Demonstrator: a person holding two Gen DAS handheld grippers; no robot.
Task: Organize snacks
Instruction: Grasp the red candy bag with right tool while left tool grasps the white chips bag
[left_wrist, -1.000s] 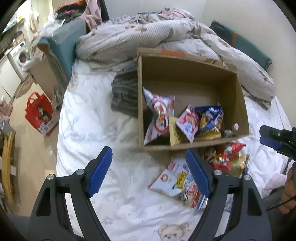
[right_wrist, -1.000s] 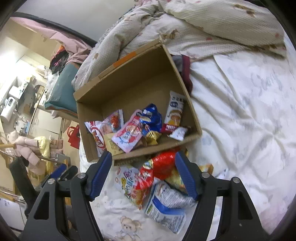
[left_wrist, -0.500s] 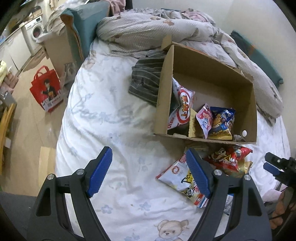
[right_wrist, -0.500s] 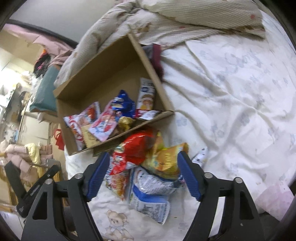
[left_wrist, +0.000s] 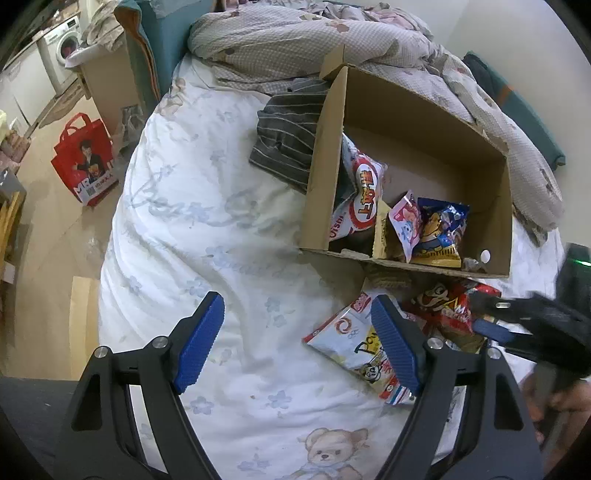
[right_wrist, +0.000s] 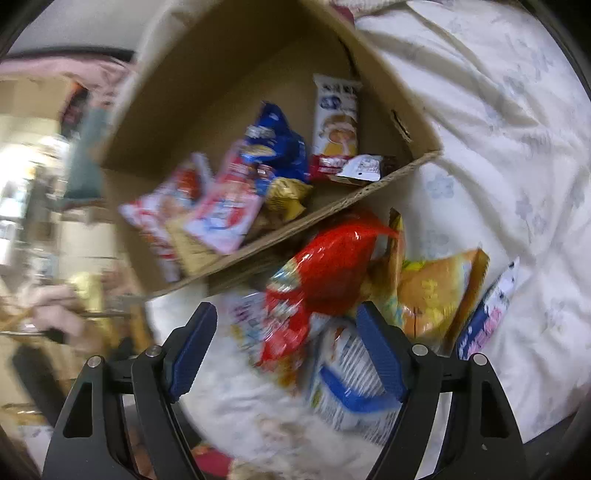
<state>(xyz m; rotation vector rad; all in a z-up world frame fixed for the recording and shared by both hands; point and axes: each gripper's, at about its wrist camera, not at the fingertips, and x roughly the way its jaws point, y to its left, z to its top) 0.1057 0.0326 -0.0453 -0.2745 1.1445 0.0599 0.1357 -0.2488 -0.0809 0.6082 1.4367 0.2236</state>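
Note:
A cardboard box (left_wrist: 321, 177) (right_wrist: 373, 192) lies on the bed with several snack packs inside, among them a blue pack (left_wrist: 441, 232) (right_wrist: 273, 144). Loose packs lie in front of it: a white pack (left_wrist: 347, 339), a red pack (left_wrist: 447, 306) (right_wrist: 332, 266), a yellow pack (right_wrist: 436, 295) and a blue-and-white pack (right_wrist: 351, 384). My left gripper (left_wrist: 299, 343) is open and empty above the sheet, left of the pile. My right gripper (right_wrist: 286, 350) is open and empty, low over the red pack; it also shows at the left wrist view's right edge (left_wrist: 491, 321).
A crumpled quilt (left_wrist: 332, 40) lies behind the box and a striped garment (left_wrist: 291, 133) beside its left wall. The bed's left edge drops to the floor, where a red bag (left_wrist: 86, 162) stands. The white sheet (right_wrist: 498, 129) stretches to the right of the box.
My left gripper has swung left and back, so the box sits further right. My right gripper has dropped closer over the loose pile, with motion blur. Both stay open.

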